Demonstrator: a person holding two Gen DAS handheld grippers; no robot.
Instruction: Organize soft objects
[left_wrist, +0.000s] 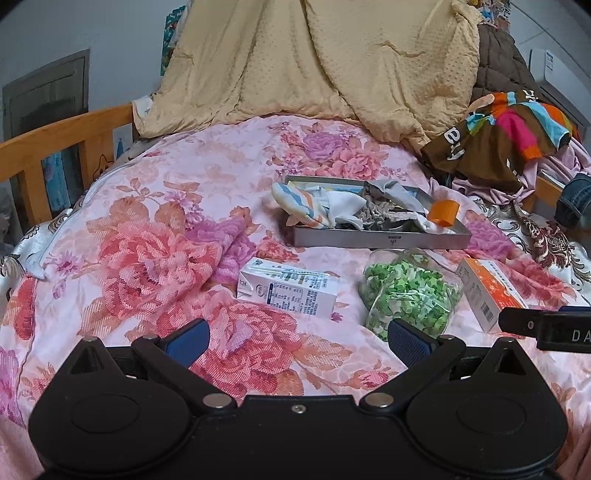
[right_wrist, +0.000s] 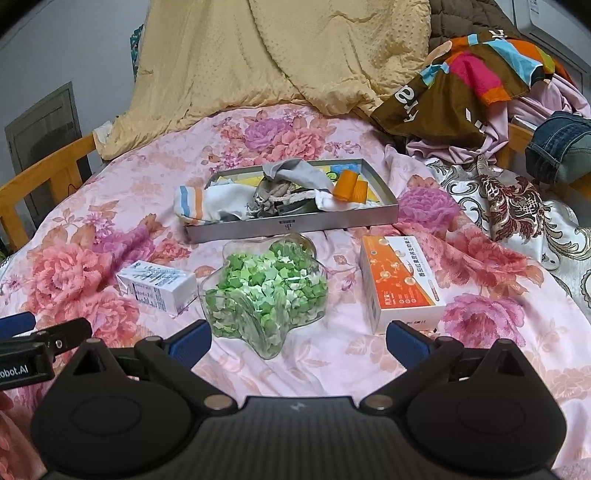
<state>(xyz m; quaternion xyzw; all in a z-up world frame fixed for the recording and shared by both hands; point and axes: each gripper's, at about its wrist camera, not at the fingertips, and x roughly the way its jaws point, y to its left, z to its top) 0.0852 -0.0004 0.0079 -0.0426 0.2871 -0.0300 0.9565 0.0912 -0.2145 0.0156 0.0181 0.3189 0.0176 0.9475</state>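
Hovering low over the bed, the left gripper (left_wrist: 297, 341) has its blue-padded fingers spread wide with nothing between them, and the right gripper (right_wrist: 297, 341) beside it is spread just the same, also empty. Further up the floral bedspread (left_wrist: 155, 236) sits a shallow grey metal tray (right_wrist: 295, 226), and the soft things are gathered in it: a striped sock (right_wrist: 201, 206) draped over the tray's near left edge, a grey cloth (right_wrist: 299, 170) heaped in the middle with a knotted beige rope (right_wrist: 273, 194) tangled under it, and an orange roll (right_wrist: 347, 189) toward the right end. Nearer the grippers, on the bedspread in front of the tray, lie a white carton (left_wrist: 290, 290) on the left, a star-shaped clear jar of green paper stars (right_wrist: 267, 291) in the middle, and an orange-and-white box (right_wrist: 400, 282) on the right. Behind the tray a yellow blanket (left_wrist: 314, 62) is piled up, with a multicoloured cloth (right_wrist: 476, 85) on clothes at the right
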